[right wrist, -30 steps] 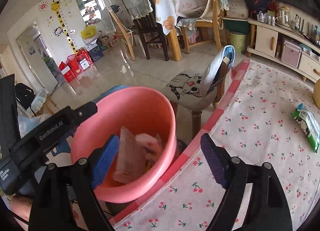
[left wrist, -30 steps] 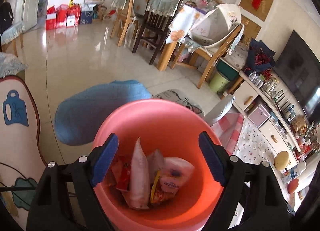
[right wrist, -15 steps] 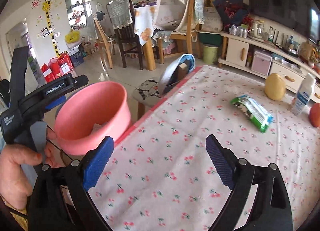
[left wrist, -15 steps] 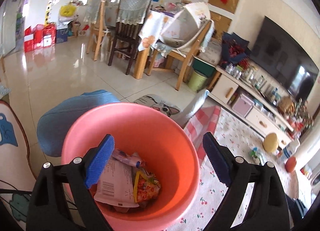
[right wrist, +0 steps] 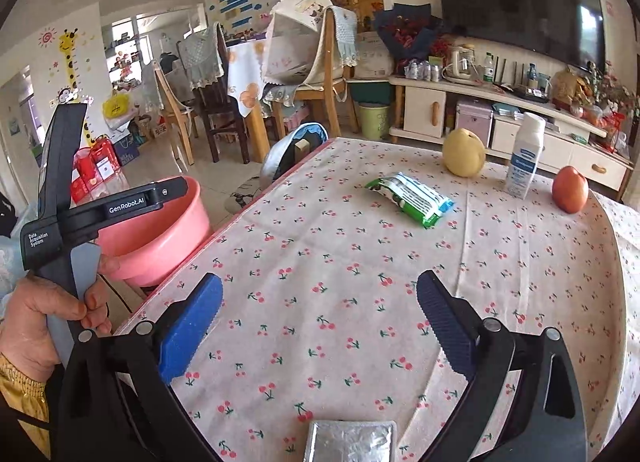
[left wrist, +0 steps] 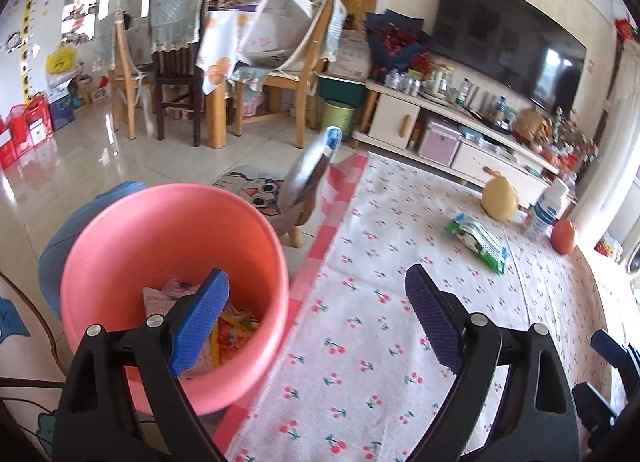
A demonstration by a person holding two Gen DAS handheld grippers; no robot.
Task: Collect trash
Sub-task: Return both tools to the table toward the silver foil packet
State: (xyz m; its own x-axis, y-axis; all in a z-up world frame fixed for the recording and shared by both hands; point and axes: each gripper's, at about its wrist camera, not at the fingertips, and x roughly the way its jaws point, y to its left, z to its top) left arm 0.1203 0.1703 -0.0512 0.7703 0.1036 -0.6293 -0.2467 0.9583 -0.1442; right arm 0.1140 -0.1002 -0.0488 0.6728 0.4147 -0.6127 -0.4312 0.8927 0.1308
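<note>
The right hand-held gripper hung over the near part of the table, its jaws opening and nothing between them. The left hand-held gripper stood wide and empty too, above the table's left edge with its left finger over the pink bucket. A hand held it at the left of the right wrist view.

The bucket sat off the table's left edge, already holding several crumpled wrappers. The trash left on the table looked to be 2 pieces: a green and white packet at the far middle, and a silver foil pack at the very near edge, below the right gripper.

To do this step well, I would take the foil pack first, since it lay closest, coming down flat and closing across its short side. The packet was soft, puffy film that should crush a little and slide on the cloth, so a firm pinch at its middle seemed wise.

The tablecloth was thin fabric printed with cherries. Farther right stood a round yellow pear, a white plastic bottle and a smooth red apple, which probably should stay.
</note>
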